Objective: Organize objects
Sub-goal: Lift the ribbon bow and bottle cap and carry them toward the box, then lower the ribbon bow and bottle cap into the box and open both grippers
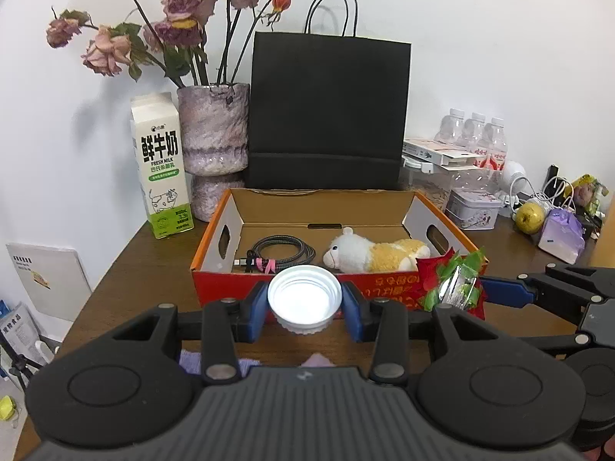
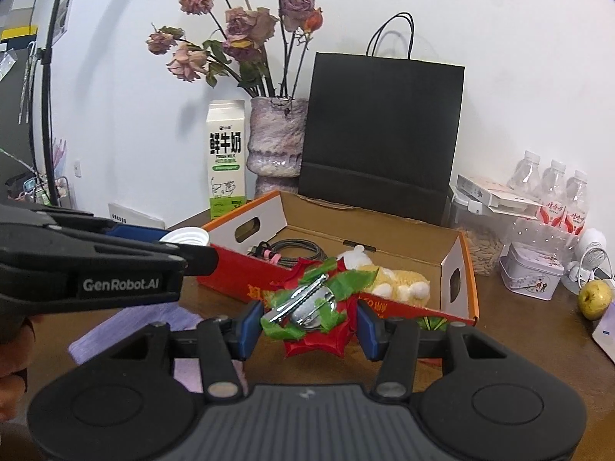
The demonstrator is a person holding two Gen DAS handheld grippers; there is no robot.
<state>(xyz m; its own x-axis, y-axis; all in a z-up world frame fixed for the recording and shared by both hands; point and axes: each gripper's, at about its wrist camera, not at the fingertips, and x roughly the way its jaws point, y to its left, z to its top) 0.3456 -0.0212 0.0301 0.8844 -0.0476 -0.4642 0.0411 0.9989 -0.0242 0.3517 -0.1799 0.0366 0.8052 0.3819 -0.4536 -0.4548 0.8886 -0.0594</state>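
Box (image 1: 384, 288), open-top cardboard, red front — landmark, receiving bin for loose items.
- L gripper (image 1: 305, 303): partly open, pads clamped on white cap (image 1: 305, 299), just before box front wall; carried rim-up, prob. for drop-in.
- R gripper (image 2: 309, 319): partly open, gripping red/green foil ornament w/ metal clip (image 2: 307, 303), at box front-right corner; likewise headed in.
- Inside box: coiled cable (image 1: 282, 255) left, plush toy (image 1: 374, 255) right.

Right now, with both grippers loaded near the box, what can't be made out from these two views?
- Left wrist view: the white lid hides part of the cardboard box's front wall.
- Right wrist view: the red-and-green foil decoration covers much of the plush toy.
- Both views: the black paper bag's contents are unseen.
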